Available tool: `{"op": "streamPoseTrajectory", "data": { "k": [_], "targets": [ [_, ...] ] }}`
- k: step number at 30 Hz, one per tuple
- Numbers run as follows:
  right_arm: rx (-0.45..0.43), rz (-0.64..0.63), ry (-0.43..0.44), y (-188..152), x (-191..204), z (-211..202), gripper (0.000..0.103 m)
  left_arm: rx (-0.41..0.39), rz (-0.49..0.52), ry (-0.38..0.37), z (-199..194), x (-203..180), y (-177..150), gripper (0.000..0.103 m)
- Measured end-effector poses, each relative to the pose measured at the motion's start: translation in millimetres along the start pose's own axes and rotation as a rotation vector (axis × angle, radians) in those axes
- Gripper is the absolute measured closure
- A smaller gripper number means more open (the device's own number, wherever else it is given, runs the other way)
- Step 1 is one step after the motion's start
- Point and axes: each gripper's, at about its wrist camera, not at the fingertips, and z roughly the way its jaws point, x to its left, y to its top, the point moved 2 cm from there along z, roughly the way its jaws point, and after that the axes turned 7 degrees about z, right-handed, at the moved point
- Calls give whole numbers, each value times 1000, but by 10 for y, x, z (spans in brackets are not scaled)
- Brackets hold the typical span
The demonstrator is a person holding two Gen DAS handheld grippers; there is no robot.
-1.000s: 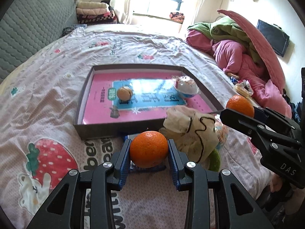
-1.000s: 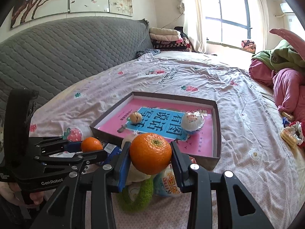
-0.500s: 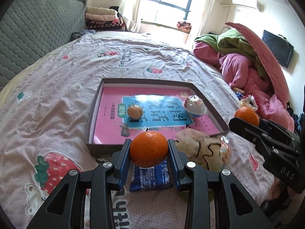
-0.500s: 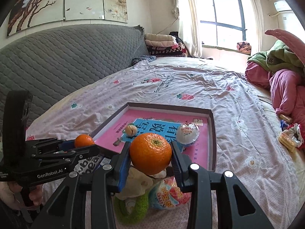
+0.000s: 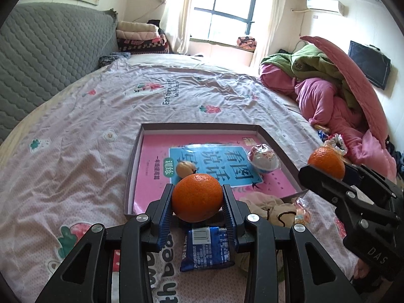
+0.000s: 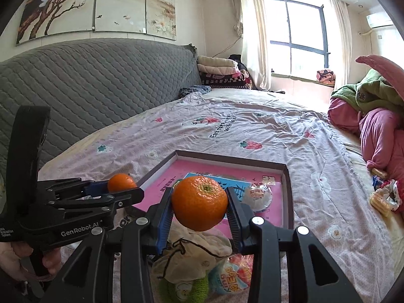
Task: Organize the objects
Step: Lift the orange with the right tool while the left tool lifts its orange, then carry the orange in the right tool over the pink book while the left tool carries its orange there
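Note:
My left gripper is shut on an orange, held above the near edge of a shallow box lined pink. My right gripper is shut on a second orange, held above a cream pouch in front of the box. The box holds a small tan fruit and a wrapped round sweet. Each gripper shows in the other view: the right one at the right, the left one at the left.
A blue snack packet lies on the bedsheet below my left gripper. A colourful snack bag and a green knitted item lie by the pouch. Pink and green bedding is piled at the right. A grey headboard stands at the left.
Both grippers have risen and tilted up while holding their oranges. The box now sits lower and farther in both views, and the blue packet has come into sight.

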Motion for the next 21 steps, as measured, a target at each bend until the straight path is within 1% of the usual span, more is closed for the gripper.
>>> {"op": "streamPoseTrajectory", "data": {
  "k": [6, 13, 17, 21],
  "targets": [
    [-1, 20, 3, 7, -29, 20, 63, -18, 21, 28, -2, -32, 57, 65],
    [-6, 71, 25, 54, -110, -13, 63, -15, 40, 26, -10, -15, 81, 65],
    [-9, 65, 12, 89, -119, -11, 63, -37, 62, 59, -50, -9, 103, 65],
    [-25, 34, -14, 137, -114, -31, 63, -43, 62, 61, -68, 5, 126, 65]
  ]
}}
